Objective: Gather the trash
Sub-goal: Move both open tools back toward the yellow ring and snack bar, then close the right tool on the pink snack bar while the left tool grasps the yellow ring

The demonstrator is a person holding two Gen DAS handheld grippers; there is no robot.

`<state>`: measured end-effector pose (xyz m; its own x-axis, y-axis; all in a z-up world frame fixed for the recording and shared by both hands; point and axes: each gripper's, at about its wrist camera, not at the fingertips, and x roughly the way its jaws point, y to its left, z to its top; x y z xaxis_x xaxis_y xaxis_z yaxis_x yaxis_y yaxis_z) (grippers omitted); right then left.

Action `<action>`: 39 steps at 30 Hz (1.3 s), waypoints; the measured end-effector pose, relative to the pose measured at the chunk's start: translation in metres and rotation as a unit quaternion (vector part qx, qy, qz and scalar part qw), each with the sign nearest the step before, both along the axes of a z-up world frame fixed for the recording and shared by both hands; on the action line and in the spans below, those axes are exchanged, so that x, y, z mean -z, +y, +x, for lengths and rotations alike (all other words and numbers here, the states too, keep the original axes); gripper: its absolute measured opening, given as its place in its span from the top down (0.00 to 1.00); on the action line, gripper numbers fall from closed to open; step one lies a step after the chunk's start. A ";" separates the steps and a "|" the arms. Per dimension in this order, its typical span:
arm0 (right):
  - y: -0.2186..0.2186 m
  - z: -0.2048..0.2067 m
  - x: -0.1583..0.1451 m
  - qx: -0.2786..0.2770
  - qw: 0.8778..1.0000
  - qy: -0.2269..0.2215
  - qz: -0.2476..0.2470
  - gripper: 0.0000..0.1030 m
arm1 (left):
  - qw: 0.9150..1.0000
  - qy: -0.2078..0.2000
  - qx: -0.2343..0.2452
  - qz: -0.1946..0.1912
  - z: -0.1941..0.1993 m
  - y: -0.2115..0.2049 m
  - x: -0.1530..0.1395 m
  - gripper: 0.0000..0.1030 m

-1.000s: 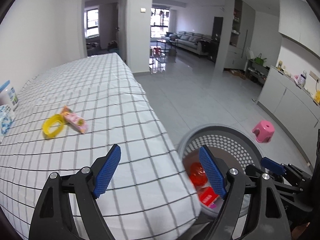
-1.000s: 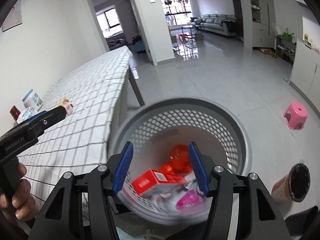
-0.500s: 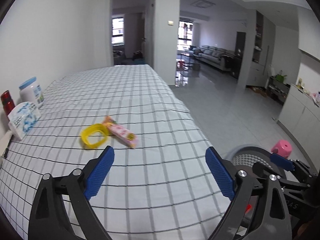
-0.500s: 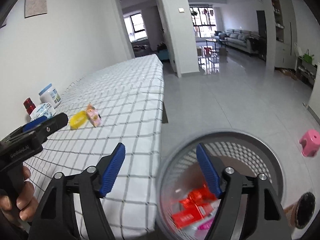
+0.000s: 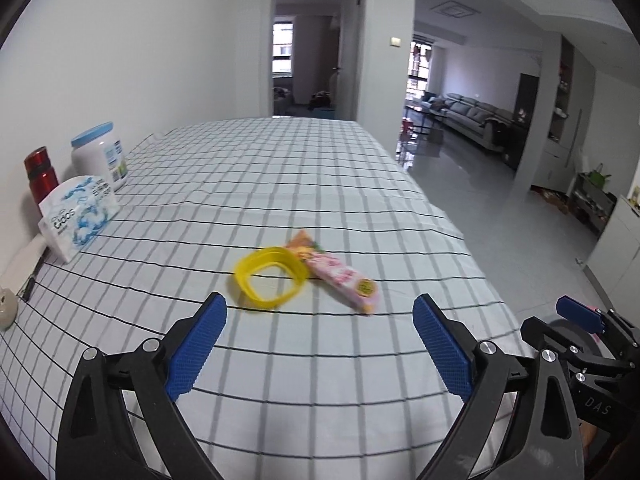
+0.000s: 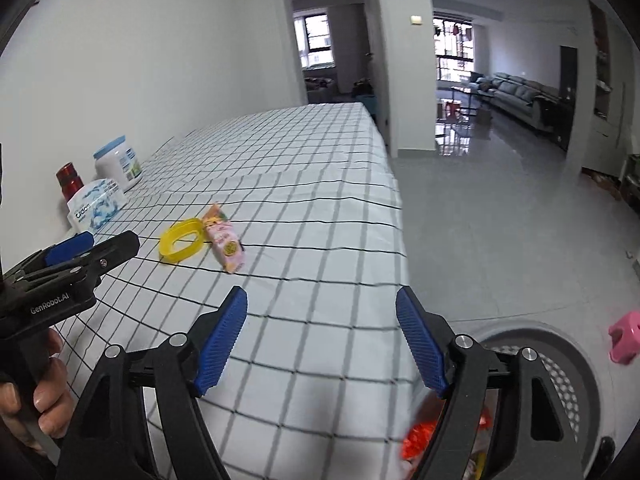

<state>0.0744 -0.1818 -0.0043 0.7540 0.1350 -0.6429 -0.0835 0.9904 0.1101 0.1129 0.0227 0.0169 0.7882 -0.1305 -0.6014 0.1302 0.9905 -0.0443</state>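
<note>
Left wrist view
Left tool (image 5: 320, 344): seen spread wide over the table, nothing between its blue pads.
Table (image 5: 280, 168): covered by a white cloth with a dark grid.
Yellow ring (image 5: 269, 276): laid flat on the cloth at about 11 o'clock from the tool, just past its pads.
Pink wrapper (image 5: 340, 276): laid at 1 o'clock from the tool, one end touching the ring's right side.
Tissue pack (image 5: 78, 216): stood near the wall at 9 o'clock of the ring, well apart from it.
White jar (image 5: 100, 156): blue-lidded, placed just behind the tissue pack.
Red bottle (image 5: 40, 176): placed against the wall, beside the jar.
Right tool (image 5: 580, 316): only one blue tip is seen, at the lower right edge.

Right wrist view
Right tool (image 6: 322, 344): jaws are opening, with nothing between them; held over the table's near edge.
Yellow ring (image 6: 180, 240): seen at 10 o'clock from the tool, on the cloth.
Pink wrapper (image 6: 225, 244): seen touching the ring's right side.
Basket (image 6: 560, 352): grey, perforated, set on the floor at 4 o'clock; red trash (image 6: 420, 436) is seen inside.
Pink stool (image 6: 626, 336): set on the floor at 3 o'clock.
Left tool (image 6: 76, 252): held by a hand (image 6: 36, 404) at the left edge.
</note>
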 end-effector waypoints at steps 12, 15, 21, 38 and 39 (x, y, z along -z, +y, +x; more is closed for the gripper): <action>0.055 0.061 0.006 -0.057 0.998 0.030 -0.013 0.29 | 0.999 0.022 -0.044 0.009 0.037 0.043 0.006 0.08; 0.063 0.076 0.009 -0.068 0.997 0.040 -0.012 0.29 | 0.998 0.027 -0.055 0.010 0.046 0.052 0.011 0.08; 0.081 0.104 0.020 -0.089 0.994 0.059 -0.036 0.29 | 0.996 0.044 -0.076 0.009 0.062 0.067 0.023 0.08; 0.110 0.162 0.061 -0.116 0.984 0.120 -0.066 0.29 | 0.993 0.078 -0.089 0.020 0.080 0.077 0.051 0.08; 0.109 0.164 0.062 -0.115 0.984 0.119 -0.067 0.29 | 0.993 0.079 -0.088 0.020 0.080 0.076 0.051 0.08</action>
<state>0.2381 -0.0725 -0.0660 0.5387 0.1860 -0.8217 -0.2948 0.9553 0.0230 0.1927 0.0991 -0.0345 0.6927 0.0275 -0.7207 -0.0515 0.9986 -0.0114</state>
